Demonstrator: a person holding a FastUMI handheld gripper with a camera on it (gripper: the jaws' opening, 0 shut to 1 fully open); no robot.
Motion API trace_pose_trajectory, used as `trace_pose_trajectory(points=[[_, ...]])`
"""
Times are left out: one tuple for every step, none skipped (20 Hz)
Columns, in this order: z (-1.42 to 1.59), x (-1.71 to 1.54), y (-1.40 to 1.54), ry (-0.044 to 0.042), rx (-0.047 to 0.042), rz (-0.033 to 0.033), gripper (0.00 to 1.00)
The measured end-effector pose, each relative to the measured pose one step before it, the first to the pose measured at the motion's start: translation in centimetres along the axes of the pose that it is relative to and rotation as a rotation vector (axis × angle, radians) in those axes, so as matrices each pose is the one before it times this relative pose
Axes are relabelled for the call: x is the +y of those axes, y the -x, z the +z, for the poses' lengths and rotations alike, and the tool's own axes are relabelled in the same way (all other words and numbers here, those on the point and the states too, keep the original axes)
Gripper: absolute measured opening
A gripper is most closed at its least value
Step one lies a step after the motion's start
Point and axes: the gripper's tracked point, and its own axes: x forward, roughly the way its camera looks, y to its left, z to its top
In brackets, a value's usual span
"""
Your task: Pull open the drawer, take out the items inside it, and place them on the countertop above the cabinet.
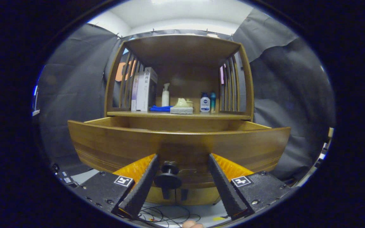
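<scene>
Wood: the drawer stood pulled out below the countertop; contents hidden.
Fingers: the gripper was spread wide, gripping nothing.
Knob: between the fingers, nearer the left.
Handling: judged rigid, weighty; knob the only hold.

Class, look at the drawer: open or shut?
Open. The drawer front stands out from the cabinet. The gripper is open, fingers either side of the knob.

You can make out printed characters running down the spine of the white book on the shelf, and a brand label on the small white bottle; both are too small to read.
</scene>
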Motion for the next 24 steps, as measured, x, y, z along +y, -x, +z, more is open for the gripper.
trace_pose_trajectory(points=[[-0.08,0.0,-0.06,0.00512,-0.00362,-0.00155,0.98],[0.032,-0.11,-0.047,0.0049,-0.00152,-0.00195,0.98],[0.038,0.046,0.033,-0.00031,0.00195,-0.00033,0.98],[0.006,0.143,-0.167,-0.00142,0.00138,0.00246,0.98],[-0.073,-0.042,-0.126,0.00001,0.00464,0.00308,0.98],[0.007,0.159,-0.631,-0.00275,0.0073,0.00452,0.98],[0.187,-0.124,-0.071,-0.00349,0.01406,0.00015,0.99],[0.113,0.08,-1.432,-0.00408,0.00418,0.00471,0.99],[0.519,0.047,-0.403,0.00069,-0.00193,-0.00098,0.99],[0.415,0.078,-0.867,0.0048,-0.00704,-0.00073,0.99],[-0.051,0.069,-0.943,-0.0015,0.0199,-0.00339,0.98],[0.21,0.145,-0.058,-0.00106,-0.00892,-0.00218,0.98],[-0.059,0.061,-0.492,0.00331,0.02578,-0.00248,0.99],[0.2,-0.015,-0.328,-0.00049,-0.00438,-0.00275,0.99],[-0.153,0.015,-0.505,-0.00123,0.01198,-0.00134,0.99],[0.182,-0.004,-0.358,-0.0024,-0.00275,-0.00062,0.99],[0.014,-0.009,-0.238,0.00094,-0.00231,-0.00086,0.99],[-0.039,0.101,-0.312,0.00182,-0.00129,-0.00151,0.99],[-0.012,0.097,-0.15,0.00154,-0.00292,-0.00157,0.99],[0.001,0.009,-0.225,0.00007,-0.00101,-0.00154,0.99],[0.034,-0.013,-0.279,0.00045,-0.00066,-0.00105,0.99],[0.09,0.029,-0.322,-0.00056,-0.00083,-0.00114,0.99],[-0.041,0.055,-0.347,0.00226,0.00095,-0.00208,0.99],[-0.011,-0.016,-0.261,0.00515,0.00175,-0.00273,0.99]])
